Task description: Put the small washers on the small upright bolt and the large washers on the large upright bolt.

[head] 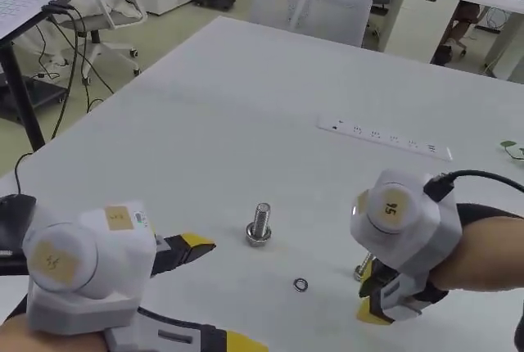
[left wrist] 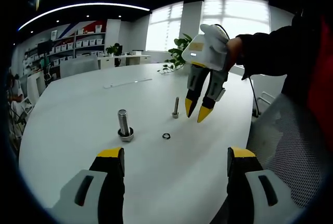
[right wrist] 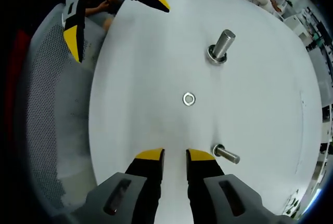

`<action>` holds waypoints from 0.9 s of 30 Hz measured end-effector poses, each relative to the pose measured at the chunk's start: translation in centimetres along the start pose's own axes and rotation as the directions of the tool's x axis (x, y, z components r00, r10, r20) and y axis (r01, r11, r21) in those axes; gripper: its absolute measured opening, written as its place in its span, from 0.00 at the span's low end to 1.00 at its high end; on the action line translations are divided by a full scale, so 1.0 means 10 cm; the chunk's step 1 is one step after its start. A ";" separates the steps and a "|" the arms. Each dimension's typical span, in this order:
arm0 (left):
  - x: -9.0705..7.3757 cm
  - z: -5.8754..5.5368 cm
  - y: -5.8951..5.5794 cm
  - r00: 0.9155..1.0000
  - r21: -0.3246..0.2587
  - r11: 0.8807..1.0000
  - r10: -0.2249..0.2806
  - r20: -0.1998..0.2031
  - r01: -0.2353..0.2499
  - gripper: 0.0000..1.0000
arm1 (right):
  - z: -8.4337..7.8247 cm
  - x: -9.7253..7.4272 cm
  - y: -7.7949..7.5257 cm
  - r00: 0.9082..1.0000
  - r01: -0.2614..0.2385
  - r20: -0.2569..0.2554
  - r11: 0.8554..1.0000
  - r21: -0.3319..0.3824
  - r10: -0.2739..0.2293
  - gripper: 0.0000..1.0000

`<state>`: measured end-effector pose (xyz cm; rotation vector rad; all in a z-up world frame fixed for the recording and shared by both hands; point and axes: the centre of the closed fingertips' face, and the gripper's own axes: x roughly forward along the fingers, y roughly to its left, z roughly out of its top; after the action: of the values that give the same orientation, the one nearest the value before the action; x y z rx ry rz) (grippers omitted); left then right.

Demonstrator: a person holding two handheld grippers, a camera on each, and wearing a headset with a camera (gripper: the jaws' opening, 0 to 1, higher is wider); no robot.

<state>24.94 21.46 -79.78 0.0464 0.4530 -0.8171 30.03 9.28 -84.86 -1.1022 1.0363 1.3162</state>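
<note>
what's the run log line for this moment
left claw open | right claw open, by small bolt | washer loose on table | large bolt upright

On the table (head: 246,106), the large bolt (head: 259,225) stood near the middle. One washer (head: 300,285) lay flat, nearer and to its right. The small bolt (head: 363,268) stood further right. The power strip (head: 385,138) lay behind all three.

A number, seemingly "95", on the round cap (head: 391,207) of the right tongs (head: 368,295)
</note>
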 end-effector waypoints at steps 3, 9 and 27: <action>-0.01 0.00 0.00 1.000 0.002 1.000 0.001 0.000 -0.001 0.81 | 0.08 0.02 0.02 1.000 -0.004 0.006 1.000 -0.020 0.004 0.18; -0.02 0.01 -0.01 1.000 0.002 1.000 0.003 0.001 -0.004 0.81 | 0.22 0.04 -0.01 1.000 -0.005 0.010 0.999 -0.046 0.005 0.18; -0.02 0.01 0.00 1.000 0.000 1.000 0.015 0.001 -0.015 0.81 | 0.53 0.19 -0.17 1.000 0.006 0.005 0.994 -0.108 -0.006 0.18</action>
<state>24.84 21.61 -79.58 0.0491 0.4510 -0.8026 31.55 14.92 -85.72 -1.1820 0.9668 1.3829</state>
